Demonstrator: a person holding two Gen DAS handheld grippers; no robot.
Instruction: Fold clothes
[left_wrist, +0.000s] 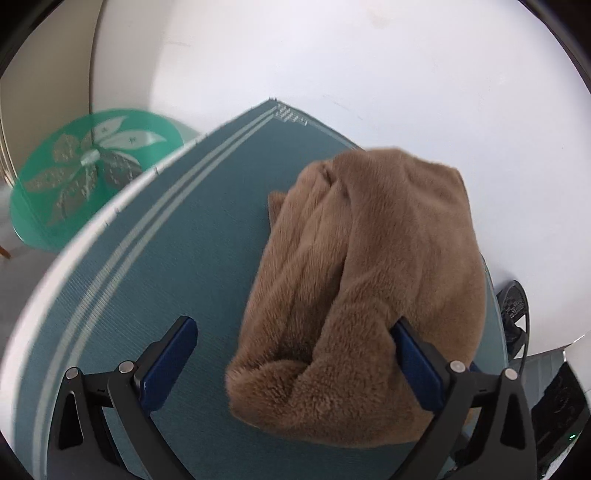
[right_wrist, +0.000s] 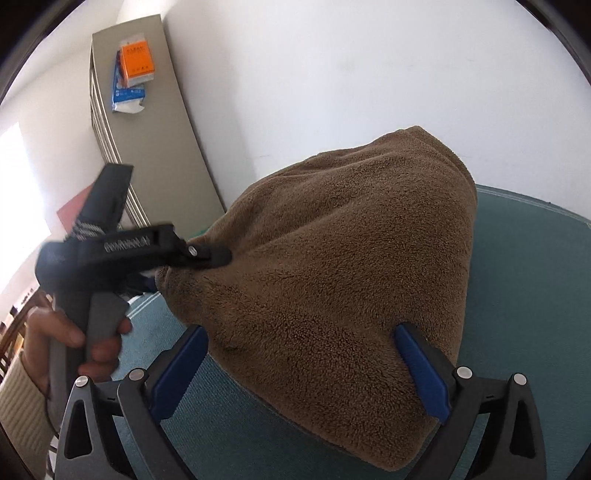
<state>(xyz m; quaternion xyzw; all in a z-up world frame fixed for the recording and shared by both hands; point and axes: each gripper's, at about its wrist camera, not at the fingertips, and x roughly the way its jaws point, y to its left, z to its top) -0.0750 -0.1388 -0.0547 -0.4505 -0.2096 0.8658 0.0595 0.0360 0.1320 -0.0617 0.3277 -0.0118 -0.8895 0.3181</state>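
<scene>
Both sets of jaws are being held wide open, nothing clamped. On the right gripper (right_wrist: 301, 363) the blue pads are sitting at the near edge of the brown fleece (right_wrist: 332, 280), cloth between them but not being squeezed, so it looks like a grab is being lined up or the thing is just being let go, hard to say which. Same story on the left gripper (left_wrist: 291, 354): its right pad is touching the fleece (left_wrist: 362, 280), the other pad is hanging over bare mat.

The fleece is lying bunched in a lumpy heap on the teal mat (left_wrist: 155, 258), toward the mat's wall side, probably so it's kept within reach of both tools. Left of the fleece, the left tool is being gripped by a hand (right_wrist: 74, 339). Beyond the mat's left edge, a green round table (left_wrist: 74, 177) is being left out of it.
</scene>
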